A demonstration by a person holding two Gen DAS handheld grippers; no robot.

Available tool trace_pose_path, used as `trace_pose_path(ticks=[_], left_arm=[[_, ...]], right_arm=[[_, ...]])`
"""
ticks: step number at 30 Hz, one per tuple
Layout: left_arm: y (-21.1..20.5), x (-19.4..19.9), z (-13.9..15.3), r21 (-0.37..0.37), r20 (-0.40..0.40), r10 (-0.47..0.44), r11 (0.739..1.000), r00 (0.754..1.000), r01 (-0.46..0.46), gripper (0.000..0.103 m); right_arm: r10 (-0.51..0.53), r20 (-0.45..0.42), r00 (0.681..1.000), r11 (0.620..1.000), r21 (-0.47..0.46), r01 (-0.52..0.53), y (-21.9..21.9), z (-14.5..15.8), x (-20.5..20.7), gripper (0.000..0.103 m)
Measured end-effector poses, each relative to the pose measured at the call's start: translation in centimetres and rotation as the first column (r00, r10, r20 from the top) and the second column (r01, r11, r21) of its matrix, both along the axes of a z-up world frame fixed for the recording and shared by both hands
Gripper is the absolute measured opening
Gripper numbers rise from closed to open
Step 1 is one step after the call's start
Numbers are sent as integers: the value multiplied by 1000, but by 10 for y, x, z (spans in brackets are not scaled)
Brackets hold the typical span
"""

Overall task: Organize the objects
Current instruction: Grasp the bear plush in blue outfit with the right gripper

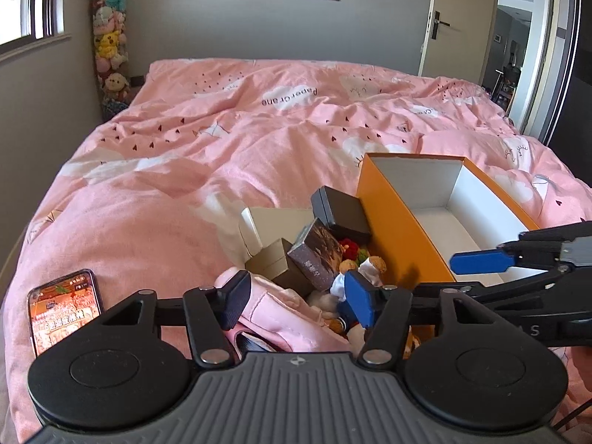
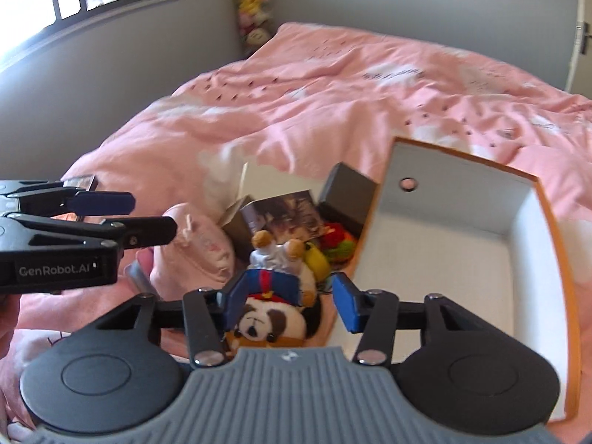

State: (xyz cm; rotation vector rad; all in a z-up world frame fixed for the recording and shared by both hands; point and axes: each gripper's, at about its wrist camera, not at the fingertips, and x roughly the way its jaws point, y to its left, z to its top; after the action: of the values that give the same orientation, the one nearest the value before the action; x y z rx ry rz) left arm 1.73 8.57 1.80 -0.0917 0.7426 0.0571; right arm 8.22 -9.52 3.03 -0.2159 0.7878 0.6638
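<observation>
My left gripper (image 1: 298, 300) points forward and down, its two fingers spread well apart, the blue pads (image 1: 360, 301) facing each other across a wide gap. My right gripper (image 2: 292, 301) tilts down in much the same way, its jaws apart too, though narrower than the left's. The two sit side by side, near each other but not touching. From the left wrist camera, my right gripper reaches in from the right edge, seen side-on, one blue pad above a dark finger. From the right wrist camera, my left gripper comes in from the left edge, also side-on, its fingers parted.
</observation>
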Motion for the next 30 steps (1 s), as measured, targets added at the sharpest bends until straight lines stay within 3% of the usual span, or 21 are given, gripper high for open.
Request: trace_pose_path(ticks=[6,13,16,26,29,30], left_arm=[[27,7,-12,-117,-98,54,991,994,-65,68],[45,17,-25,-245,-171,68,963,983,-109,68],[48,23,-31,-278,-199,69,952,978,-124,68],[51,30,-34,-271,-206,84,953,975,-140,69],[52,27,-30,-261,-180,84,957,980,-130,69],[52,27,-28,-262,-172,82,957,982,-126,69]], right_arm=[[158,-91,983,979,-113,-168,37,-12,17,50],[239,-201,950,928,-240,-284,65,-34,35,52],[257,-230,939,903,-287,-318,74,-43,40,62],[310,-246,919,854,-353,-382,90,-59,46,78],[325,-244,914,854,-340,-394,90,-61,48,76],[325,-242,914,857,-334,-393,89,-61,48,71]])
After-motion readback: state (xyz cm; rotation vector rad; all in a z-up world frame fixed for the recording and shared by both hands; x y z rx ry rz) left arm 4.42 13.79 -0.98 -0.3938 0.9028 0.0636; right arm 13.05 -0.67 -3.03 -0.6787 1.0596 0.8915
